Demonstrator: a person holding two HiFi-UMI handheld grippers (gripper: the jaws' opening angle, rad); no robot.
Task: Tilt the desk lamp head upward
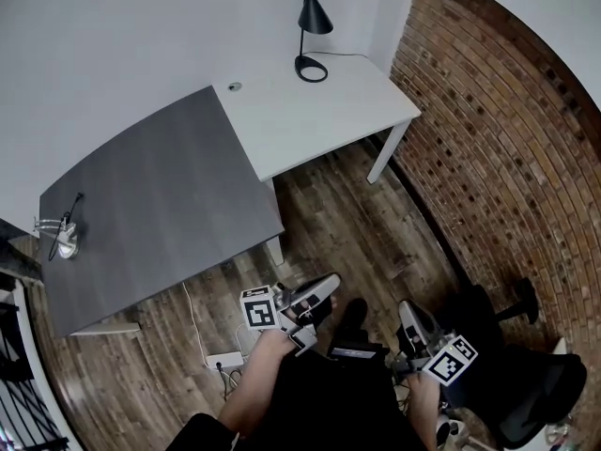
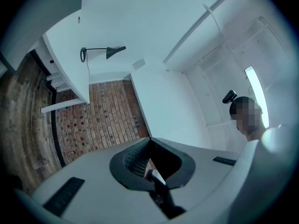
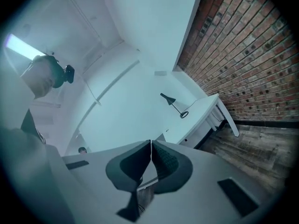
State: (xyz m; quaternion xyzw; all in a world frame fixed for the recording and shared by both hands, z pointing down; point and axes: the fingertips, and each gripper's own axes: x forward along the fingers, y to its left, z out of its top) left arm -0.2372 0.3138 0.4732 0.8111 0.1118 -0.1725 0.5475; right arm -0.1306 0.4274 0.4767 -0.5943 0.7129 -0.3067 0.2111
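A black desk lamp (image 1: 313,19) stands at the far edge of the white desk (image 1: 329,116), its cone head angled down over a ring base. It shows small in the left gripper view (image 2: 115,52) and in the right gripper view (image 3: 168,98). Both grippers are held low near the person's body, far from the lamp. My left gripper (image 1: 328,283) (image 2: 149,141) points toward the desks, its pads together and nothing between them. My right gripper (image 1: 406,310) (image 3: 151,146) sits to its right, jaws meeting in a thin line, empty.
A dark grey desk (image 1: 160,195) adjoins the white one on the left, with a small silver clamp lamp (image 1: 64,238) on its left end. A brick wall (image 1: 507,139) runs along the right. A black chair (image 1: 526,374) and a floor power strip (image 1: 223,360) are near the person.
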